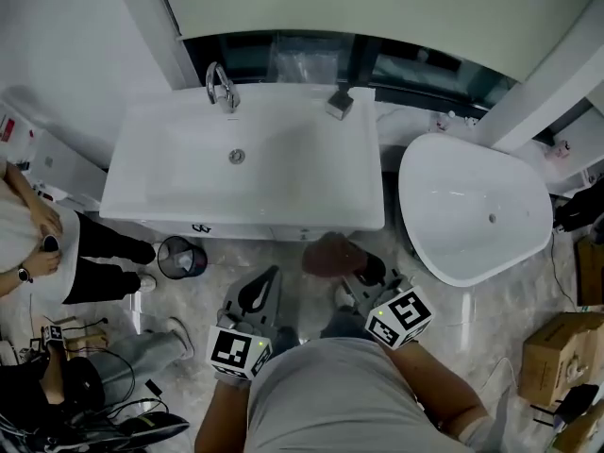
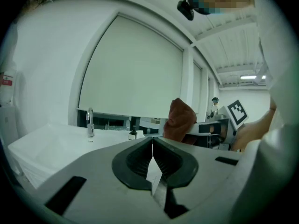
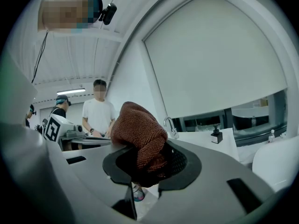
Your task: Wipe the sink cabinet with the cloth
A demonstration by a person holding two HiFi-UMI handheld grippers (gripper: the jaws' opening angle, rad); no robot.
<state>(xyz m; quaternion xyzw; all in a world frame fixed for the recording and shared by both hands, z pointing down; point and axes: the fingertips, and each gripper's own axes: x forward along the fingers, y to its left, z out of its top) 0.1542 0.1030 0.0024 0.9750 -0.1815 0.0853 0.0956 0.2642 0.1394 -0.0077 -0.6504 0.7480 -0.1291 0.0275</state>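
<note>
Rust-brown terry cloth, bunched into a soft wad, sits pinched in the right gripper, just in front of the white sink and near its right front corner. The sink cabinet shows only as a narrow strip under the sink's front rim, and the cloth appears to hang short of it, not touching.

The fabric looks light, limp and a little grippy. It should fold under pressure rather than slide, and can likely take a firm squeeze without harm. The hold is at the wad's lower middle, with a thick lobe standing proud of the jaw tips. That lobe is probably the part to press on the panel. A grip deep in the bunch looks safer than one at an edge, which could let the cloth drag loose during a stroke.

The left gripper has its jaws pressed together on nothing and is held in front of the sink's middle, beside the cloth-bearing one. Both tools sit low and close to the person's body, pointed toward the sink and seemingly tilted a little upward, forearms tucked at the waist.

A chrome faucet stands at the sink's back edge, a small soap dispenser at its back right corner, and a dark waste bin on the floor below the sink's left front. A bystander stands to the sink's left.
</note>
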